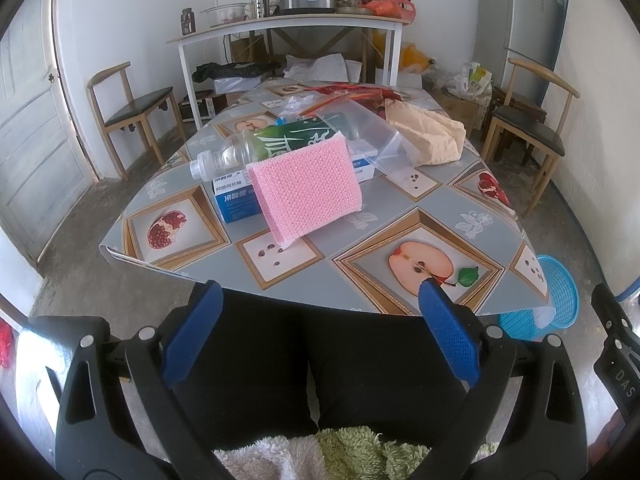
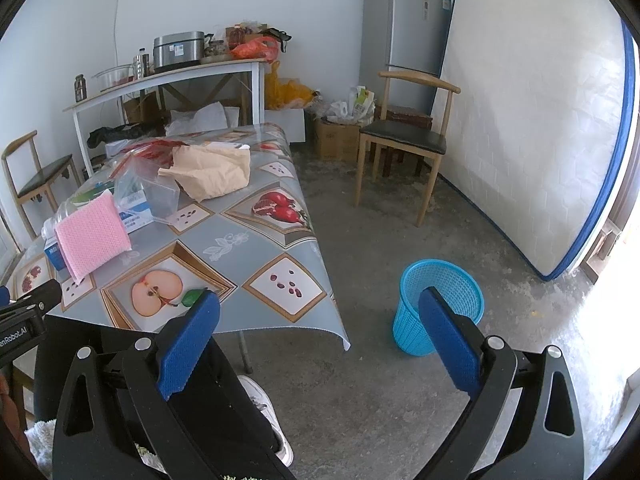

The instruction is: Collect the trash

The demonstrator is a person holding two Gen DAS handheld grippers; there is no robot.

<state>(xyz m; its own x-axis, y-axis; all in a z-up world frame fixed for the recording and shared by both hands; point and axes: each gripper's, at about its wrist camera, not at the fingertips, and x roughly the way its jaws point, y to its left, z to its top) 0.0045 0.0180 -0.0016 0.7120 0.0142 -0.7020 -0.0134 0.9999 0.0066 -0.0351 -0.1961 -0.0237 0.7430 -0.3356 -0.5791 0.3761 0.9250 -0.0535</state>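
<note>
My view: fruit-print table (image 1: 400, 224) bearing blue box (image 1: 236, 200), brown paper bag (image 1: 428, 132) (crumpled), clear plastic bag (image 1: 372, 128)

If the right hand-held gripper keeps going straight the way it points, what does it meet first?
The right hand-held gripper, open and empty, points past the table corner toward bare concrete floor, left of the blue basket. It would probably meet the floor first; depth is unclear.

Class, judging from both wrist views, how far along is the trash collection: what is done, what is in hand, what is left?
Done: nothing visibly; what shows of the blue basket on the floor looks empty. In hand: nothing; the left gripper and right gripper are open. Left: pink pad, plastic bottle, blue box, clear bag and crumpled paper on the table.
</note>
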